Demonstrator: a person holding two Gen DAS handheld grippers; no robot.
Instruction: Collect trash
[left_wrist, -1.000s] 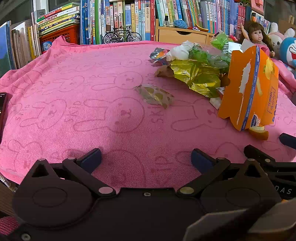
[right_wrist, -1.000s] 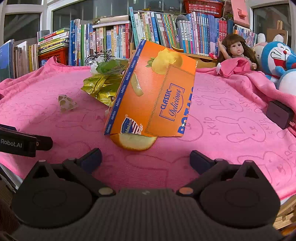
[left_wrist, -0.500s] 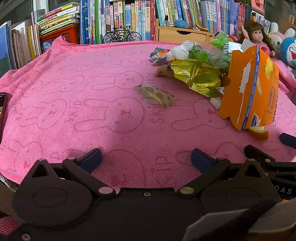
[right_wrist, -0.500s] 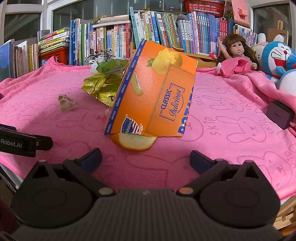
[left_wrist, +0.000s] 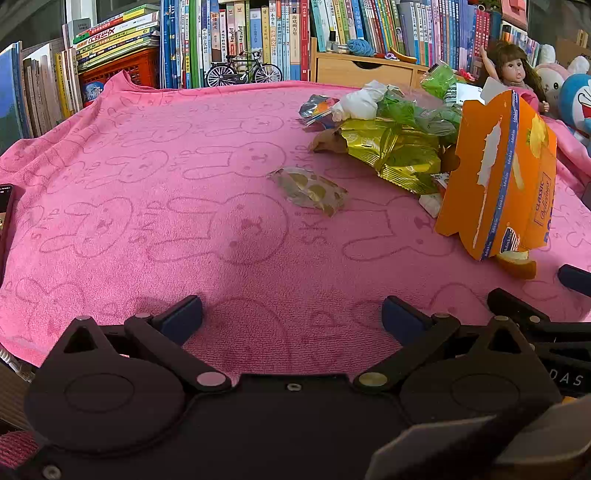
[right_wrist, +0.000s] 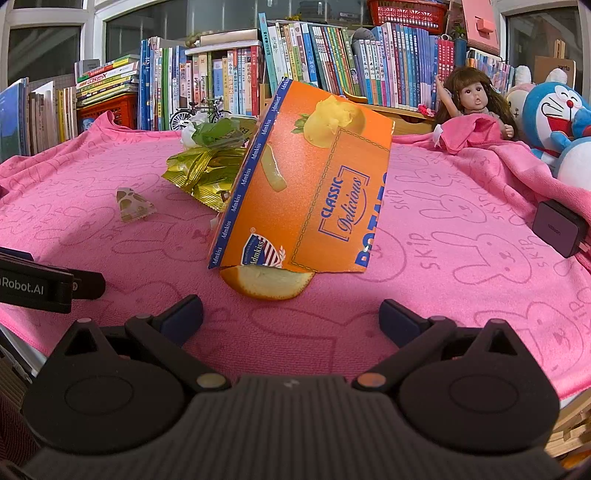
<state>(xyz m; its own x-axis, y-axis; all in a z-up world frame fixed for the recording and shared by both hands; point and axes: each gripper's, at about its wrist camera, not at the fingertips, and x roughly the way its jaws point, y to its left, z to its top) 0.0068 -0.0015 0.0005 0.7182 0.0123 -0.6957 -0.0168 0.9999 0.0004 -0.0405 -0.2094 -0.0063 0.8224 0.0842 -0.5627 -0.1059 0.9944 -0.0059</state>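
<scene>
We see the trash gathered on the pink towel (left_wrist: 155, 206) covering the surface: an orange snack box (right_wrist: 314, 184) stands tilted, its lower edge over an orange peel (right_wrist: 264, 282). At its 10 o'clock lies a gold wrapper (right_wrist: 201, 173) beneath green wrappers (right_wrist: 218, 133) and a white crumpled tissue (left_wrist: 360, 101). A small spotted wrapper (left_wrist: 310, 190) lies apart, toward 9 o'clock. Our left gripper (left_wrist: 291, 319) shows fingers spread wide, holding nothing. Our right gripper (right_wrist: 291, 315) likewise gapes wide, empty, just short of the peel. Books (right_wrist: 332, 62), a doll (right_wrist: 474, 101) and a blue plush toy (right_wrist: 557, 114) line the far edge.
</scene>
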